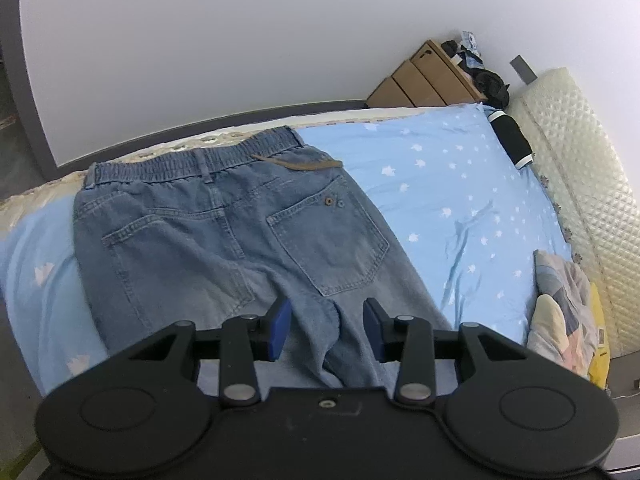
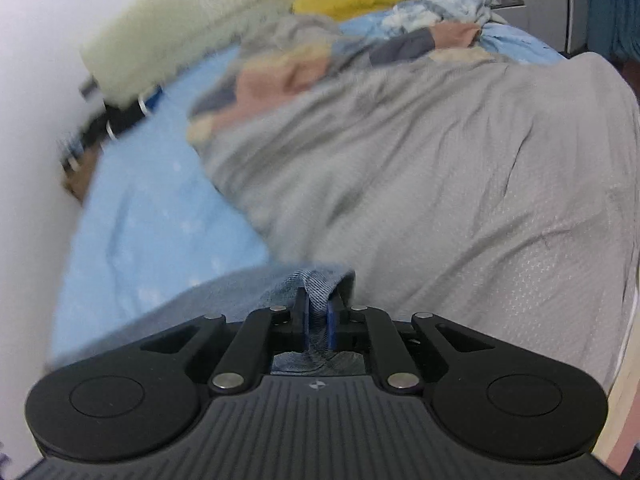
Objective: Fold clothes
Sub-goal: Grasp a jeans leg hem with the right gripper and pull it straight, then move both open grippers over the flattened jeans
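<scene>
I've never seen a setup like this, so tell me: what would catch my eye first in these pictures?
Most striking is the pair of blue jeans spread back-side up on a light blue star-print bedsheet, waistband toward the wall. The left tool hovers open just above the legs. In the blurred right wrist view, the right tool is clamped on a fold of denim, with a big grey quilt heaped beyond it.

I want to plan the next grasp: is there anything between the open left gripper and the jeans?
Nothing visible. The left gripper is open right over the jeans, which lie flat on the blue sheet. The right gripper is shut on denim.
</scene>
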{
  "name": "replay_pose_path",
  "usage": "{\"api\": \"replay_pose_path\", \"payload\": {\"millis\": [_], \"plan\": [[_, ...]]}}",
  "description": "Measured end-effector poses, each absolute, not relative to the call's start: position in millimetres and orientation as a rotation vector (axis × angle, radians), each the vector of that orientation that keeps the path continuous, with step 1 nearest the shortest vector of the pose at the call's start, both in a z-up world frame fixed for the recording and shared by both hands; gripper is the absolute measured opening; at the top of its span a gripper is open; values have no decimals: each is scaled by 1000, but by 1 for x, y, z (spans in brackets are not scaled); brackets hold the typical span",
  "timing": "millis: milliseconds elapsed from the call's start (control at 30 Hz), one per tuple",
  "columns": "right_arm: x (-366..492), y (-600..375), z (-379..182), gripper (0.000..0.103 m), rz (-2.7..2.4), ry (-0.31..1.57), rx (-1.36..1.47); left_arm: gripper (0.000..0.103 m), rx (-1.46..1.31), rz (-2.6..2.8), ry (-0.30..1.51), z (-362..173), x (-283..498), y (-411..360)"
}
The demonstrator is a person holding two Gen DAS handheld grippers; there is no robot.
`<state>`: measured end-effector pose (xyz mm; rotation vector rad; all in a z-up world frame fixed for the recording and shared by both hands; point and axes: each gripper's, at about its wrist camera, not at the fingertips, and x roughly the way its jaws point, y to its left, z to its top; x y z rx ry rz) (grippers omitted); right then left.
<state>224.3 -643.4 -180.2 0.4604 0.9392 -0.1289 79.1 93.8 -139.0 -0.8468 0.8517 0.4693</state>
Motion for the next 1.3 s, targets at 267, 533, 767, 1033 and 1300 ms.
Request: {"api": "replay_pose_path", "payload": {"millis": [267, 533, 767, 1033, 1300], "plan": [[225, -596, -244, 8, -152, 1085, 50, 37, -854, 467, 847, -136, 72, 91], [196, -602, -227, 36, -219, 992, 169, 38, -920, 493, 834, -138, 64, 105], [136, -602, -209, 44, -271, 899, 352, 50, -973, 564, 886, -145, 59, 135], [72, -560, -247, 44, -318, 1031, 483, 60, -1057, 610, 914, -167, 39, 174], [18, -529, -269, 42, -540, 1074, 783, 62, -1156, 638, 933, -199, 12, 225]]}}
